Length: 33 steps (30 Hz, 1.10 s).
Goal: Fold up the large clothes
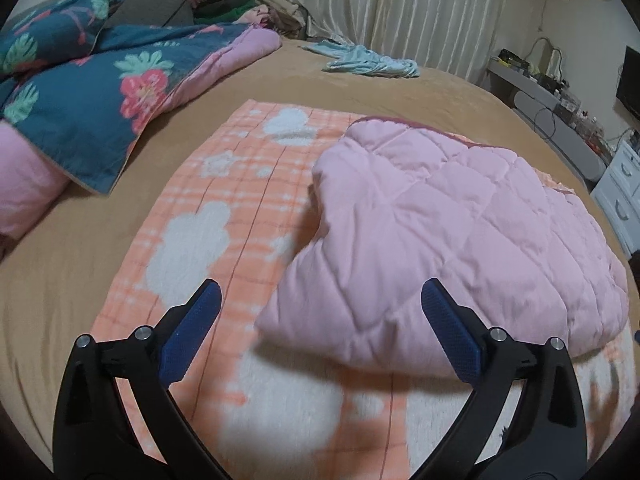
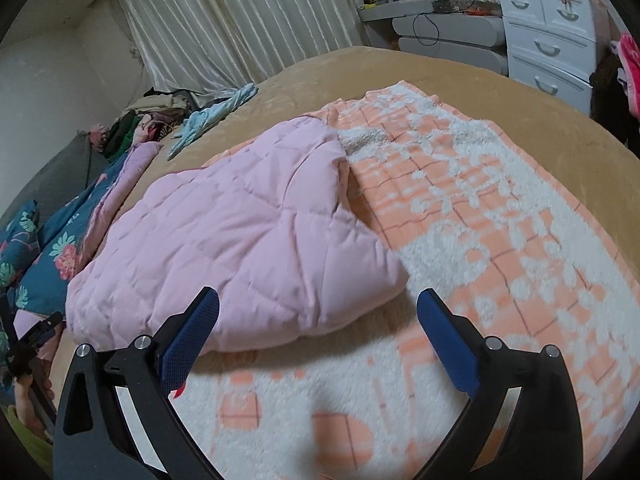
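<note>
A pink quilted garment lies folded over on an orange-and-white plaid fleece blanket spread on the bed. My left gripper is open and empty, hovering just above the garment's near rounded edge. In the right wrist view the same pink garment lies left of centre on the blanket. My right gripper is open and empty above the garment's near corner.
The bed has a tan cover. A dark blue floral quilt is bunched at the left. A light blue garment lies at the far side by the curtains. White drawers and a cluttered grey shelf stand at the right.
</note>
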Each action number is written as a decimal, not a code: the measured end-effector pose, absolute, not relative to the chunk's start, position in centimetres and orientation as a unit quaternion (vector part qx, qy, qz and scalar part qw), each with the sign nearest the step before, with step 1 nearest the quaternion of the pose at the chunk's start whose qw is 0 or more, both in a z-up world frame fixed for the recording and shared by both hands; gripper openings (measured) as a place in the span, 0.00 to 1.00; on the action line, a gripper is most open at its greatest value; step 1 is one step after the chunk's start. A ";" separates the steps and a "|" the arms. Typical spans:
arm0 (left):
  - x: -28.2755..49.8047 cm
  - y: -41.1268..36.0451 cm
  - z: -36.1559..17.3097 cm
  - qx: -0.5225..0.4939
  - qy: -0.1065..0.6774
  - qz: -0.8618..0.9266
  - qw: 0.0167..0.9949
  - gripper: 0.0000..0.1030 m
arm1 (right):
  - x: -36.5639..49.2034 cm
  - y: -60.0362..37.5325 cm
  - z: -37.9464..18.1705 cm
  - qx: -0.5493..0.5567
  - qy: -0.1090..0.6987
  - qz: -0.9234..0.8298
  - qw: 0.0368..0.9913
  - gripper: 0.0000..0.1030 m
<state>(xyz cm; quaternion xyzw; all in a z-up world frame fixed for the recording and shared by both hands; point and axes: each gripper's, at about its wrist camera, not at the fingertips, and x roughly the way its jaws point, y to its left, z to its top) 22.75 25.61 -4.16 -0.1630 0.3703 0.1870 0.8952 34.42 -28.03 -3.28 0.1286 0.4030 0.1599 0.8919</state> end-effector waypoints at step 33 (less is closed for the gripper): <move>27.4 27.6 -13.3 -0.506 0.347 0.099 0.783 0.92 | 39.1 -23.7 -8.9 0.226 0.469 0.131 0.844 0.96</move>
